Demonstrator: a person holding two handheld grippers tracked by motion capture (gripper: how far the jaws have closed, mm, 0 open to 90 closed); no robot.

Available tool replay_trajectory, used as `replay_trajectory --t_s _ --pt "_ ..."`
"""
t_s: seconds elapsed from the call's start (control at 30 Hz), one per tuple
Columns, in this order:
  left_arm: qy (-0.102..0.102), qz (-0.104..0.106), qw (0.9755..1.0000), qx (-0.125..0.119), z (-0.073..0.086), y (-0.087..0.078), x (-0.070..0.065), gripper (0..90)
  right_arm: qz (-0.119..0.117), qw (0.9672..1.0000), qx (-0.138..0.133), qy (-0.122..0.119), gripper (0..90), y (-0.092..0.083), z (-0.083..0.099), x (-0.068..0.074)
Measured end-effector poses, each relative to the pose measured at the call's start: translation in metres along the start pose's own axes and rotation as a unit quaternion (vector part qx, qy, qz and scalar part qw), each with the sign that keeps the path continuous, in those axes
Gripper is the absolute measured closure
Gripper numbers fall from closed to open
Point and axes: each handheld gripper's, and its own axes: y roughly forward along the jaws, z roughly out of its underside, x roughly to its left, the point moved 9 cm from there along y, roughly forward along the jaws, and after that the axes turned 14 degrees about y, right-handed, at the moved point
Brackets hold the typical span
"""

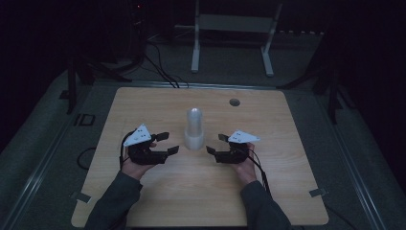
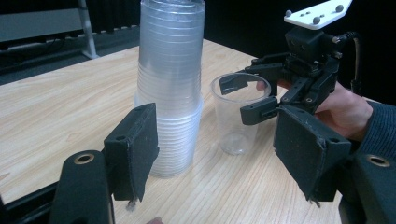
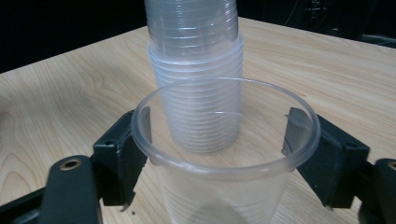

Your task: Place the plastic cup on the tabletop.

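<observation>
On the wooden surface [image 1: 143, 201], the right claw [image 3: 224, 154] straddles a single cup [image 3: 224, 140] with pads seemingly just off its rim, setting it upright beside the stack [image 2: 170, 84], while the left claw [image 2: 224, 154] waits released, empty.

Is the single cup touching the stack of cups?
Apart. The left gripper view shows bare table between the single cup and the stack of cups.
</observation>
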Motion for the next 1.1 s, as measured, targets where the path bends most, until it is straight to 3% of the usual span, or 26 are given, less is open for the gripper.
replay_trajectory --t_s 0.27,0.8,0.93,1.1 --pt "-0.001 -0.001 1.0000 0.000 0.000 0.000 0.000 30.7 0.001 1.0000 0.006 0.008 16.4 -0.004 0.004 -0.002" --pt "-0.001 0.000 1.0000 0.000 0.000 -0.001 0.000 30.7 0.005 0.9995 0.031 -0.005 11.9 -0.004 0.015 0.001" --pt "-0.001 -0.001 1.0000 0.001 0.000 -0.001 0.000 30.7 0.023 0.9988 0.039 -0.016 11.2 -0.004 0.018 -0.001" --pt "-0.001 -0.001 1.0000 0.000 0.000 -0.001 0.000 30.7 0.025 0.9988 0.039 -0.017 11.1 -0.007 0.020 0.000"
